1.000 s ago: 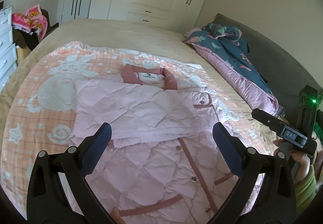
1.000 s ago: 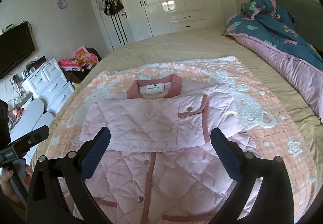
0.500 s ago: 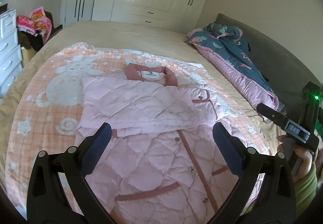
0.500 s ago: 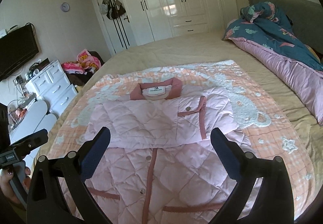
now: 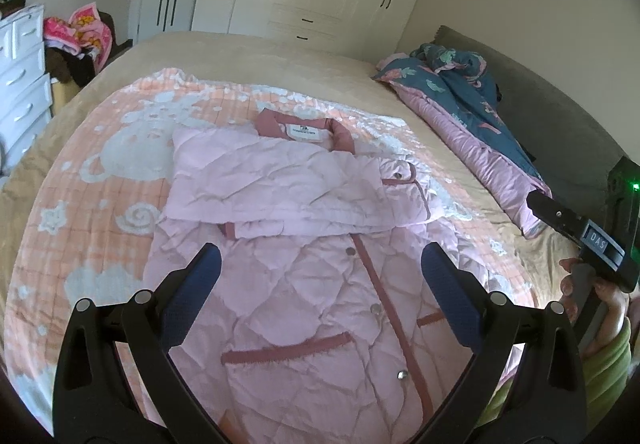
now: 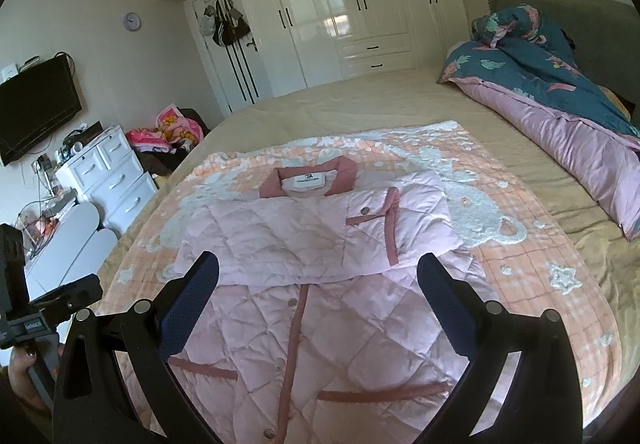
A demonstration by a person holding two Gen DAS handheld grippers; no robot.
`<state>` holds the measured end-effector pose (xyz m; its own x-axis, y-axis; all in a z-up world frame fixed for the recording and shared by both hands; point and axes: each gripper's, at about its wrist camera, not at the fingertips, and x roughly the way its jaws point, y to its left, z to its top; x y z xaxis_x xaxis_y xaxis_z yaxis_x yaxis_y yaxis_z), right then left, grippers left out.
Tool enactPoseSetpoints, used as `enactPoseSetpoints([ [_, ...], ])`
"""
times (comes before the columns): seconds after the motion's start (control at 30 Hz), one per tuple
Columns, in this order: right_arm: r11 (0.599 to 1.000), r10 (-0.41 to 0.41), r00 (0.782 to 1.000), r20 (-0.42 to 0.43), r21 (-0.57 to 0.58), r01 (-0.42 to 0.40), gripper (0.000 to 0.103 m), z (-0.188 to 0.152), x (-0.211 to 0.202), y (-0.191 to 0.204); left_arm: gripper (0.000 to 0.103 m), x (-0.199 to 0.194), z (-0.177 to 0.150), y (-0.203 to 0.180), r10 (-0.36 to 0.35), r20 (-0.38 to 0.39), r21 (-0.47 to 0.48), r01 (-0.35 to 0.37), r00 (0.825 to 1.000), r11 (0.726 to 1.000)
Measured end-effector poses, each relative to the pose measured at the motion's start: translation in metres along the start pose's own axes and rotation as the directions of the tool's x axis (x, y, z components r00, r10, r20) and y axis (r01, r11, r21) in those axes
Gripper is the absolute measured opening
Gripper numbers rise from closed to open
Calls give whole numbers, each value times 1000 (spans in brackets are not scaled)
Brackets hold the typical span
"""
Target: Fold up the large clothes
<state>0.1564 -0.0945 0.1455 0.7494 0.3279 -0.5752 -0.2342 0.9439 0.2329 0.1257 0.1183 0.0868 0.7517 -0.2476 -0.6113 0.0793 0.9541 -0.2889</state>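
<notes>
A pale pink quilted coat (image 5: 304,284) with darker pink trim lies flat on the bed, collar (image 5: 304,130) at the far end. Both sleeves are folded across its chest (image 6: 304,240). My left gripper (image 5: 320,264) hovers open above the coat's lower half, holding nothing. My right gripper (image 6: 318,272) is also open and empty, above the coat's hem side (image 6: 320,344). In the left wrist view the right gripper's body (image 5: 592,240) shows at the right edge, held by a hand. The left gripper's body (image 6: 44,312) appears at the left edge of the right wrist view.
The coat rests on a peach patterned blanket (image 5: 92,204) over a beige bed (image 6: 360,100). A rolled blue-and-pink quilt (image 6: 560,96) lies along the right side by the grey headboard (image 5: 560,116). White drawers (image 6: 108,180) and wardrobes (image 6: 340,24) stand beyond.
Both grippers have drawn back and risen, so more of the coat's lower half and the room is in view. The coat itself has not moved.
</notes>
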Motion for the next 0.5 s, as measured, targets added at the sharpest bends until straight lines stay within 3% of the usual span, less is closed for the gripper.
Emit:
enactPoseSetpoints([
  [0.5,1000,-6,1000,-5,3,6,99,-20,-19,-17,94,-9,-29,2,29,-19,-18,-29,999,999],
])
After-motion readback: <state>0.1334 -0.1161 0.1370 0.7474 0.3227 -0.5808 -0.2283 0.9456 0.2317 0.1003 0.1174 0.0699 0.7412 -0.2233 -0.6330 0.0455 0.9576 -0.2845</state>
